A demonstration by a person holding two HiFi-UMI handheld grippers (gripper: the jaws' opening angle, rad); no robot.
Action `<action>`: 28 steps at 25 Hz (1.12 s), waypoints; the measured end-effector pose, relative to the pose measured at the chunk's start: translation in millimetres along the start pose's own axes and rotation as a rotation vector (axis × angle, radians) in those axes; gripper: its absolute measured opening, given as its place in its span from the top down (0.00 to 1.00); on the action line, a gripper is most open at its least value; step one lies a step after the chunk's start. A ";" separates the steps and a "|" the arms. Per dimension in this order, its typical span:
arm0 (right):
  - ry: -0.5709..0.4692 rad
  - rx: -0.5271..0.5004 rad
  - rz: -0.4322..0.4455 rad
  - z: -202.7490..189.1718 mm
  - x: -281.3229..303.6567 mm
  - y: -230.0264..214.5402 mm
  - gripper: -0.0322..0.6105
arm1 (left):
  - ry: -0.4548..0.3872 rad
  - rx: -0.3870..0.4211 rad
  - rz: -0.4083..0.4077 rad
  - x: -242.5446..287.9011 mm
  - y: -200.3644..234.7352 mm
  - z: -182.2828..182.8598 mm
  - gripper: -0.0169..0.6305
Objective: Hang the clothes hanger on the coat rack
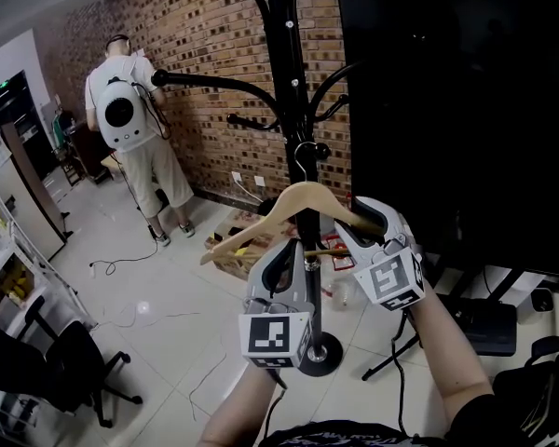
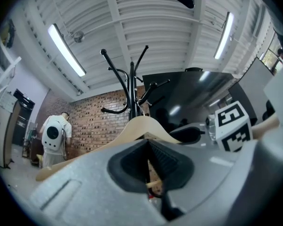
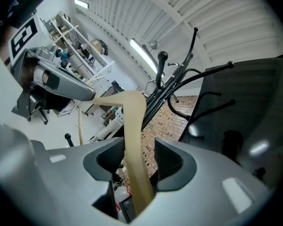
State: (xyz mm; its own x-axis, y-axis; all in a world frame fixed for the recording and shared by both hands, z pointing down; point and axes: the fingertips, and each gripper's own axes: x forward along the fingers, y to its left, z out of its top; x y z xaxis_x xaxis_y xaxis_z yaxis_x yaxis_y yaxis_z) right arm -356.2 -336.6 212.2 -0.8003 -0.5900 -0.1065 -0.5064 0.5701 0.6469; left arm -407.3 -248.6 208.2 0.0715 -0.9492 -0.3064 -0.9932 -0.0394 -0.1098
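Observation:
A pale wooden clothes hanger is held up in front of the black coat rack. Its metal hook stands close to the pole, beside a short peg; I cannot tell whether it rests on the peg. My left gripper is under the hanger's middle, shut on the thin lower bar. My right gripper is at the hanger's right arm. In the right gripper view that arm runs between the open jaws, with a gap showing beside the right pad.
A person with a white backpack stands at the brick wall, far left. A large black panel stands just right of the rack. The rack's round base, a box of clutter, cables and an office chair are on the tiled floor.

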 end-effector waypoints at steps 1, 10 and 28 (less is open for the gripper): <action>-0.010 0.010 -0.002 1.5 -2.6 -1.6 0.63 | 0.000 0.000 -0.001 0.6 -0.3 -0.1 0.97; -0.154 0.118 -0.112 37.4 -64.9 -30.3 0.56 | 0.004 -0.010 -0.017 -0.6 -9.2 -0.7 0.97; -0.134 0.458 -0.207 4.0 -110.4 20.4 0.94 | 0.120 -0.098 -0.084 -19.3 -56.3 -43.3 0.97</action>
State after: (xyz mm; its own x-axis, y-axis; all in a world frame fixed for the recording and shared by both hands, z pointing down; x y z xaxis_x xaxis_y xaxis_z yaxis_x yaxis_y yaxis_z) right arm -279.5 -257.6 234.1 -0.6873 -0.6557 -0.3125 -0.7231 0.6586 0.2084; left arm -356.8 -241.6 261.2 0.1486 -0.9715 -0.1844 -0.9889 -0.1444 -0.0362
